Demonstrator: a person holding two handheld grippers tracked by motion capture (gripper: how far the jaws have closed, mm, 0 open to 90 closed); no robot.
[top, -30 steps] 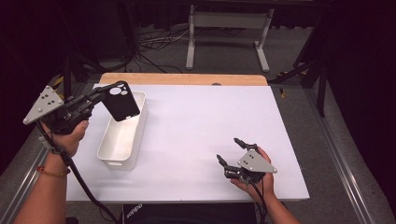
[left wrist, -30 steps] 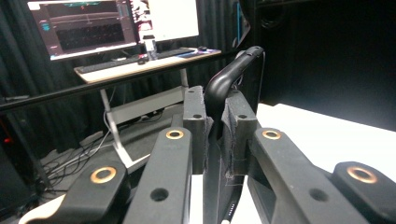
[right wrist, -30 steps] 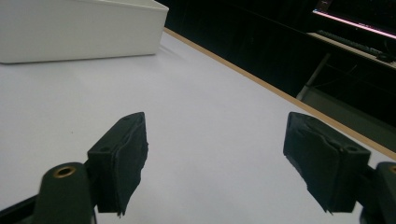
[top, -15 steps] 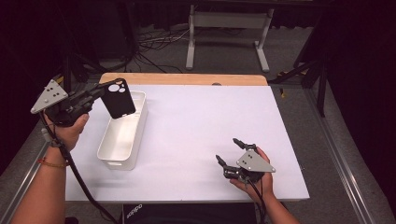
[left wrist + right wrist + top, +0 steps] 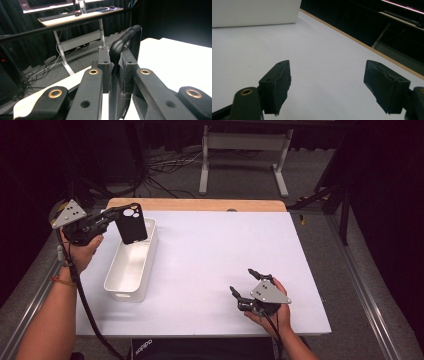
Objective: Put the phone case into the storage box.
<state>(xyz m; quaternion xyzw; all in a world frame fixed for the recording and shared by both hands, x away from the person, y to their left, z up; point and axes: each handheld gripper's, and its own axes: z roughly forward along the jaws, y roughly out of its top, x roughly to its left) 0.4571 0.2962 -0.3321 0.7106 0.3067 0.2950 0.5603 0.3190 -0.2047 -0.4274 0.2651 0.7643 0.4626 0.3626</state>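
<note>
A black phone case (image 5: 131, 223) hangs upright over the far end of the white bin (image 5: 120, 272), held by its edge. My left gripper (image 5: 111, 216) is shut on the phone case; in the left gripper view the case (image 5: 126, 40) rises between the pads (image 5: 104, 70). Near the table's front edge, at the right, my right gripper (image 5: 247, 281) rests low with its jaws wide apart and nothing between them. In the right gripper view the open gripper (image 5: 327, 85) faces bare white table, and the bin's wall (image 5: 254, 12) stands at the far left.
The white table top (image 5: 215, 255) has a wooden strip (image 5: 195, 204) along its far edge. Beyond it are a metal stand (image 5: 245, 150) and cables on the floor. A desk with a monitor and keyboard (image 5: 75, 12) shows behind the left gripper.
My left gripper has drawn the phone case slightly up and back toward the far left of the bin. The right gripper has stayed in place.
</note>
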